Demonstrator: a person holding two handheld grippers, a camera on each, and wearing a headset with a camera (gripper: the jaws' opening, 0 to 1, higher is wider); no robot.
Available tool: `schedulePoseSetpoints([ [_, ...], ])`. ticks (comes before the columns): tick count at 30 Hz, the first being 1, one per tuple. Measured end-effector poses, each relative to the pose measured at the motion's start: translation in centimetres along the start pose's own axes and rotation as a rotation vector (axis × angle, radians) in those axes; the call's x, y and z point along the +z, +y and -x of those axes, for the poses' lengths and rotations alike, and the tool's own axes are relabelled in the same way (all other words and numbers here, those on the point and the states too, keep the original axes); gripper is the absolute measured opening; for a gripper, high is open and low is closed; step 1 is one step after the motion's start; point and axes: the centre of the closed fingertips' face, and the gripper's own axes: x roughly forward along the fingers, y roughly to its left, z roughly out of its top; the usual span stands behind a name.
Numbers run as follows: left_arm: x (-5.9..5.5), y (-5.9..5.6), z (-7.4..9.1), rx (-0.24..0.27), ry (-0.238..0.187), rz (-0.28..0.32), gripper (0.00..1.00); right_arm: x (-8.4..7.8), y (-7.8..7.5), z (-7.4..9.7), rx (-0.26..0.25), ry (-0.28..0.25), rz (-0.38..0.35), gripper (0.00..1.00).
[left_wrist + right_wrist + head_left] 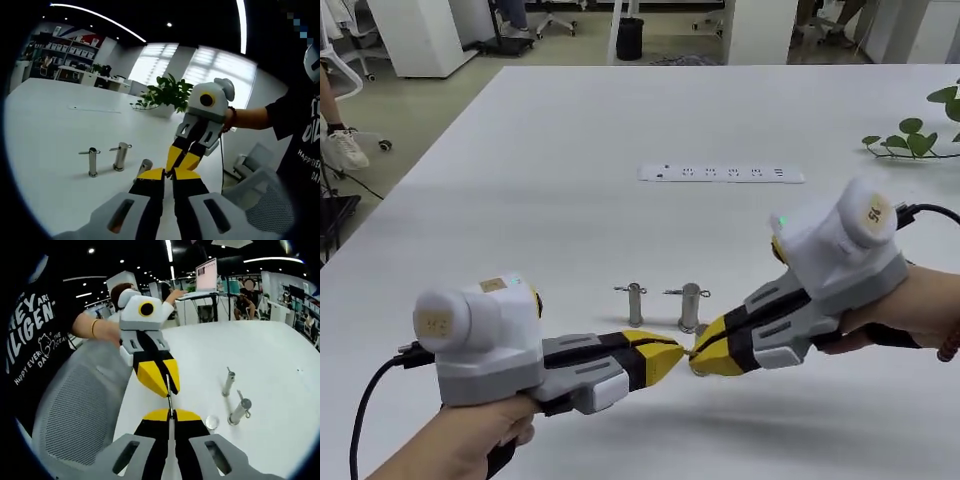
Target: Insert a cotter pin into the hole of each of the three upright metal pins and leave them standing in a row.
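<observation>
1. L gripper (675, 350) (167, 173) comes in from lower left of the head view, held in a hand (470, 440). Jaws are pressed together.
2. R gripper (702, 356) (171, 414) comes in from the right, tilted down. Jaws are also pressed together, and its tip meets the L tip nose to nose.
3. Loose cotter pin (170, 400) is a thin metal rod bridging both tips. Its top lies in the L jaw seam and its bottom end is nipped in the R jaws, so both pinch it.
4. White table (570, 150) has 3 upright metal pins in a rough row.
5. End pin (635, 305) (92, 161) stands upright w/ a cotter pin crosswise through its top.
6. Mid pin (690, 305) (120, 156) is the same, w/ a cotter pin through its top, and stands just beside the end pin.
7. Third pin (145, 166) (212, 422) has a bare top. It stands just beside the gripper tips and is nearest to them.
8. Power strip (720, 174) lies flat farther back, well apart from the pins. Plant (915, 140) is at the far R edge.
</observation>
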Motion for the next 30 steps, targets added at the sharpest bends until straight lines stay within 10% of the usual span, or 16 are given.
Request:
schedulePoseSetpoints([
  [30,-1.7,2.6,-2.4,0.219,0.059,-0.187,0.27,-5.0,-3.3,3.5,-0.129,0.178,0.049,0.0],
])
